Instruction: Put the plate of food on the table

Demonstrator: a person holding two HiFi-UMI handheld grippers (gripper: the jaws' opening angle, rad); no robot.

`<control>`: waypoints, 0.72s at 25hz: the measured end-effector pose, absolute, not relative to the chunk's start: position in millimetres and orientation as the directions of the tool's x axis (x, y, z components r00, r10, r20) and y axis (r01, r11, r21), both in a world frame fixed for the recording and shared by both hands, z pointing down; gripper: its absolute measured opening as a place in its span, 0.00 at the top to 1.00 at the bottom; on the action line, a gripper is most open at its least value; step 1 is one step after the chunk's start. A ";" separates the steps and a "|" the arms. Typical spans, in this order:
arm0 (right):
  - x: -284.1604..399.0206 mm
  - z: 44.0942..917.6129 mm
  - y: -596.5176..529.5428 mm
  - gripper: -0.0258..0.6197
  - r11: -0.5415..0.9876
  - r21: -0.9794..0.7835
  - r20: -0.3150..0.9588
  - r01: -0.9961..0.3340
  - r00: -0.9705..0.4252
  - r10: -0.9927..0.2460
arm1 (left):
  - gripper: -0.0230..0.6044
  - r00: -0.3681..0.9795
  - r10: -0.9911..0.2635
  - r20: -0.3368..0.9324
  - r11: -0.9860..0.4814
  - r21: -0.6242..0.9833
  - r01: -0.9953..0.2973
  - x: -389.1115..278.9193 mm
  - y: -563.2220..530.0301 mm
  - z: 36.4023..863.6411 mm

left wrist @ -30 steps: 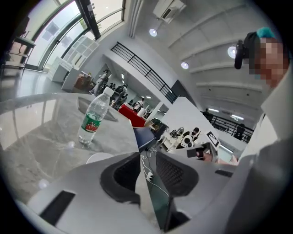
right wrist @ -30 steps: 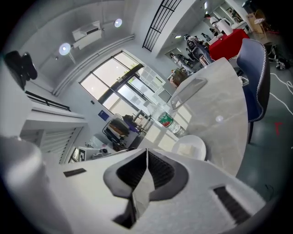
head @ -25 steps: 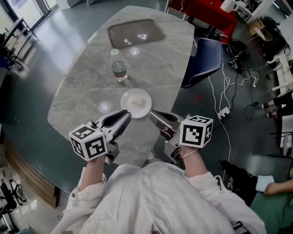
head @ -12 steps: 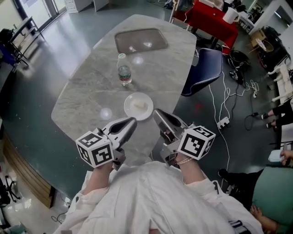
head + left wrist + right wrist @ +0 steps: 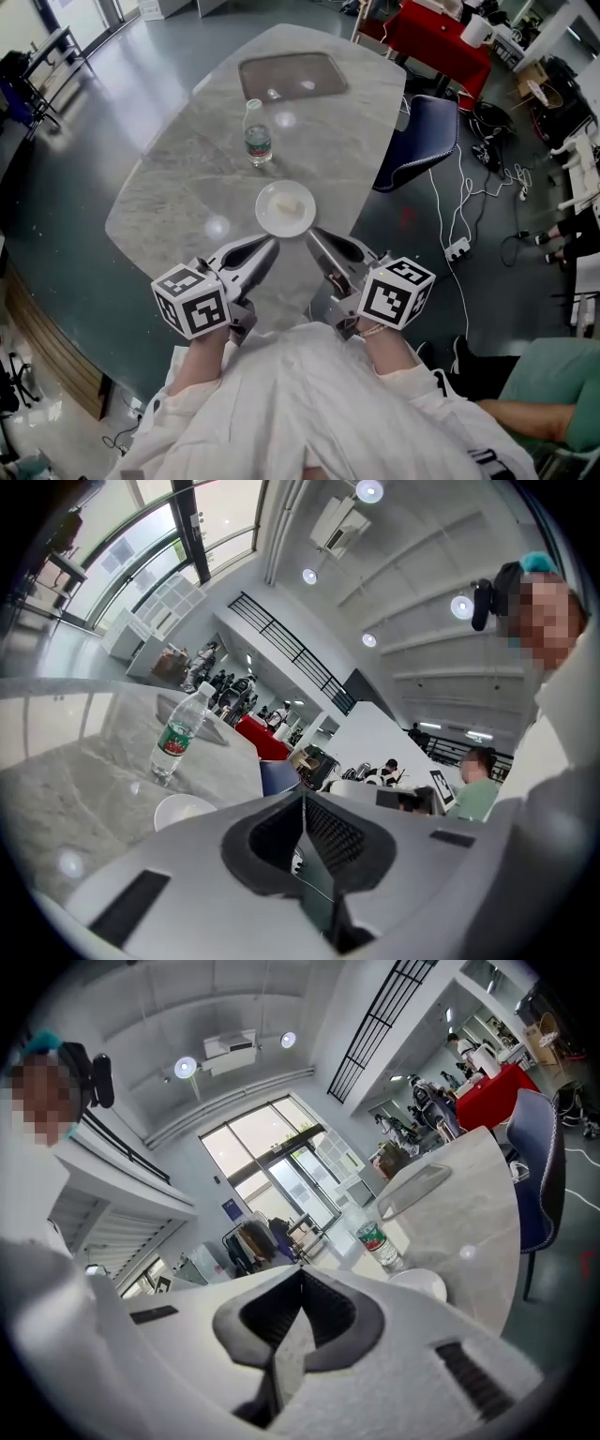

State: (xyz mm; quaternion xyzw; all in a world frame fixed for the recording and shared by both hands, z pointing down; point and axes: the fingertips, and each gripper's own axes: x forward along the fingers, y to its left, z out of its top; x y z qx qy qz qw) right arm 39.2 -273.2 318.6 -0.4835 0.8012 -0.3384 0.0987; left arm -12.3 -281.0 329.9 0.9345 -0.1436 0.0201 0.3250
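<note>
A small white plate (image 5: 285,208) with a pale piece of food (image 5: 292,206) rests on the grey marble table (image 5: 187,187), near its front edge. My left gripper (image 5: 272,244) hangs just short of the plate's near-left rim, jaws together and empty. My right gripper (image 5: 311,234) sits off the plate's near-right rim, also shut with nothing in it. Neither touches the plate. In the left gripper view the plate (image 5: 180,809) peeks out left of the closed jaws; in the right gripper view the plate (image 5: 422,1283) shows beyond them.
A clear water bottle (image 5: 256,135) with a green label stands beyond the plate. A dark tray (image 5: 287,75) lies at the table's far end. A blue chair (image 5: 419,137) stands at the table's right side, with cables on the floor (image 5: 487,169) beyond.
Both grippers have drawn back from the plate's sides and risen slightly. The plate stays on the table, free of both.
</note>
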 end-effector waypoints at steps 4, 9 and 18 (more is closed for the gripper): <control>34.8 320.4 -270.7 0.96 0.305 -0.638 0.168 -0.707 -0.515 -0.841 | 0.93 0.955 -0.260 0.140 -0.743 0.603 -0.290 -15.8 -277.9 333.7; 28.6 322.4 -266.6 0.96 0.320 -0.636 0.176 -0.702 -0.536 -0.826 | 0.93 0.955 -0.262 0.140 -0.740 0.606 -0.292 -17.5 -276.2 333.7; 25.8 329.3 -262.7 0.96 0.320 -0.600 0.233 -0.733 -0.543 -0.806 | 0.93 0.955 -0.256 0.152 -0.740 0.605 -0.295 -18.4 -271.2 336.2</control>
